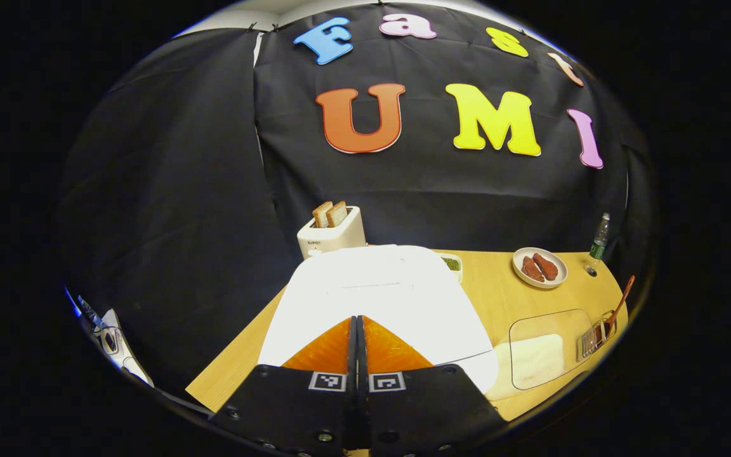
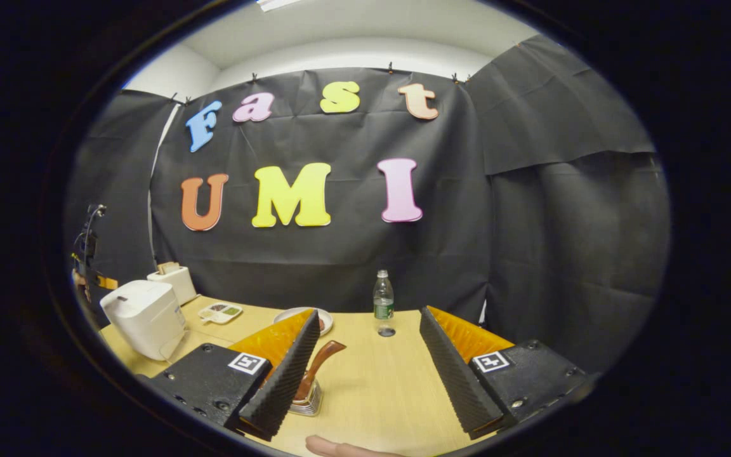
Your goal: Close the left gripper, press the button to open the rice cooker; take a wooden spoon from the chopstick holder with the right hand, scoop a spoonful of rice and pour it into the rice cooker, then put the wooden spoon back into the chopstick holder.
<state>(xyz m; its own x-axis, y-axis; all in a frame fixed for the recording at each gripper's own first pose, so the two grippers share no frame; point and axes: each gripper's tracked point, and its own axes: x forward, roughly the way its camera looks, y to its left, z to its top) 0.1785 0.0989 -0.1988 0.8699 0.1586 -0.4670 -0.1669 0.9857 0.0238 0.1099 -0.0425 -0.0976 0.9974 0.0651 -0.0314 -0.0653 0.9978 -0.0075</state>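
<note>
— On the pale wooden table [image 1: 499, 298], what sits nearest the left gripper [image 1: 360, 330]?

— From the left gripper view, the rice cooker [image 1: 384, 298]: a smooth, glossy white body with rounded corners, its lid down. The gripper's two fingers are pressed together, nothing between them, their ribbed wedges meeting in a thin seam right above the cooker's near edge. I cannot tell whether they touch it.

— And behind the cooker?

— A white toaster [image 1: 330, 236] with two browned slices of bread standing in its slots. To the right, a round white plate [image 1: 539, 267] with two reddish-brown pieces, then a slim clear plastic bottle [image 1: 599, 242] upright near the table's far edge.

— Where is the wooden spoon?

— The wooden spoon [image 1: 619, 306] leans in the chopstick holder [image 1: 596, 336], a wire rack, just beside a clear, rounded-square container [image 1: 543, 349] with something whitish inside.

— What about the right gripper [image 2: 365, 362]?

— In the right gripper view it is spread wide, gripping nothing, its serrated inner faces well apart above the table [image 2: 378, 381]. The spoon [image 2: 318, 368], curved and reddish-brown, rises from the holder [image 2: 309, 401] just beside the finger on the view's left. The cooker [image 2: 144, 327] stands far off at the left, and a fingertip [image 2: 334, 448] shows at the bottom edge.
</note>
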